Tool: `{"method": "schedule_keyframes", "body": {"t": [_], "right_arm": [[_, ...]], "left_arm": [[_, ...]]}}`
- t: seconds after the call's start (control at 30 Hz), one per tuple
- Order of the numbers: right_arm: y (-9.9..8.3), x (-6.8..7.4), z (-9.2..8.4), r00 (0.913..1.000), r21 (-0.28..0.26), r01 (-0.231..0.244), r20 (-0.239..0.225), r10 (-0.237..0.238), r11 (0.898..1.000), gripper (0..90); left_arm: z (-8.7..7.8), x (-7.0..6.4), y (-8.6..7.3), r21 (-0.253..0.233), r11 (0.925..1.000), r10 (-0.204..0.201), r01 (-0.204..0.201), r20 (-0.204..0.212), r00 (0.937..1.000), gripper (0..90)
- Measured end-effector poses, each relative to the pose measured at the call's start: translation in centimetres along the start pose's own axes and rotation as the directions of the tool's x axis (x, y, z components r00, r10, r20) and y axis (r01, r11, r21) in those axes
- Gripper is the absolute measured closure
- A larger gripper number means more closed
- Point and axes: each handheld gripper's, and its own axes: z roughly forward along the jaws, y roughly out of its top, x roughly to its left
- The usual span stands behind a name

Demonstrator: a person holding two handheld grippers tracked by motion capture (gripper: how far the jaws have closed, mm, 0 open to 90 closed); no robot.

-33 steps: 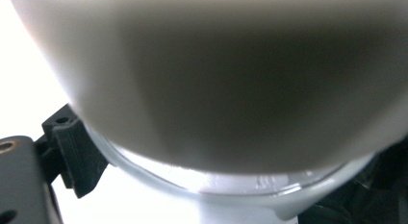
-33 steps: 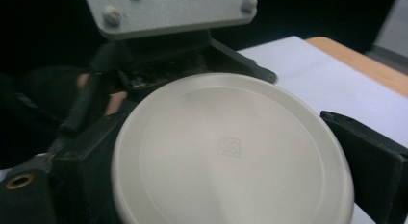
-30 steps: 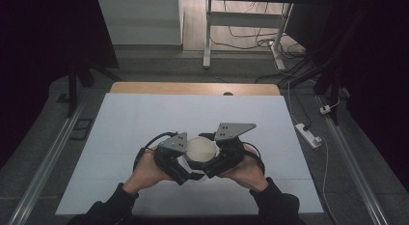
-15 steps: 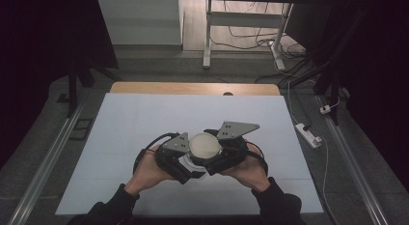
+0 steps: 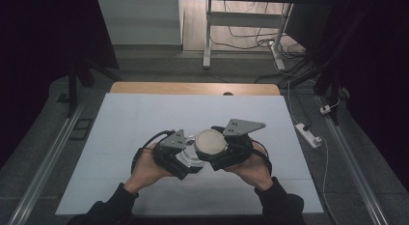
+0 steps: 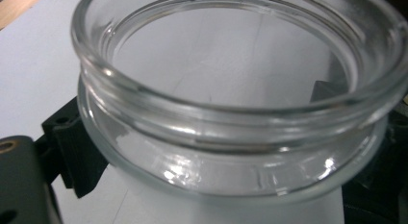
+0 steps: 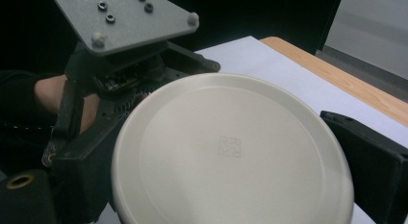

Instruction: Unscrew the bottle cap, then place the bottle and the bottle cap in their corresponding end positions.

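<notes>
Over the table [image 5: 120,119] near its front edge, our left gripper [image 5: 179,156] pinched the open glass jar [image 6: 231,132]; our right gripper [image 5: 225,150] clamped the lid [image 7: 231,152] just above. We judged it best to level the lid before lifting clear

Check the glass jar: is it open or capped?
Open. The glass jar's mouth is bare, and the right gripper holds the white lid off it.

A white-topped table [image 5: 144,119] fills the middle of the high view, with a strip of bare wood [image 5: 193,88] along its far edge near the frame's centre. Whether the glass jar [image 5: 189,157], low centre, rests on it cannot be told.
</notes>
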Motion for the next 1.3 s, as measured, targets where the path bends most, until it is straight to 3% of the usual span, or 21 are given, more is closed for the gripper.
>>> {"method": "schedule_keyframes", "body": {"t": [0.3,0.77,1.3], "right_arm": [[-0.4,-0.4,-0.4,0.9998,-0.004,-0.015,0.011,0.015,1.0,7.3],[-1.5,-0.3,-0.2,0.9995,0.013,-0.029,-0.009,0.029,1.0,7.3],[-3.2,0.2,0.1,0.9992,0.02,-0.031,-0.026,0.031,0.999,7.3]], "left_arm": [[-0.1,0.8,-0.6,-0.003,0.9997,-0.022,0.022,-0.032,0.9992,7.4],[-0.1,2.5,-1.5,-0.021,0.9975,-0.069,0.068,-0.079,0.9945,7.4],[0.2,3.9,-1.5,-0.038,0.9963,-0.081,0.077,-0.12,0.9895,7.4]]}}
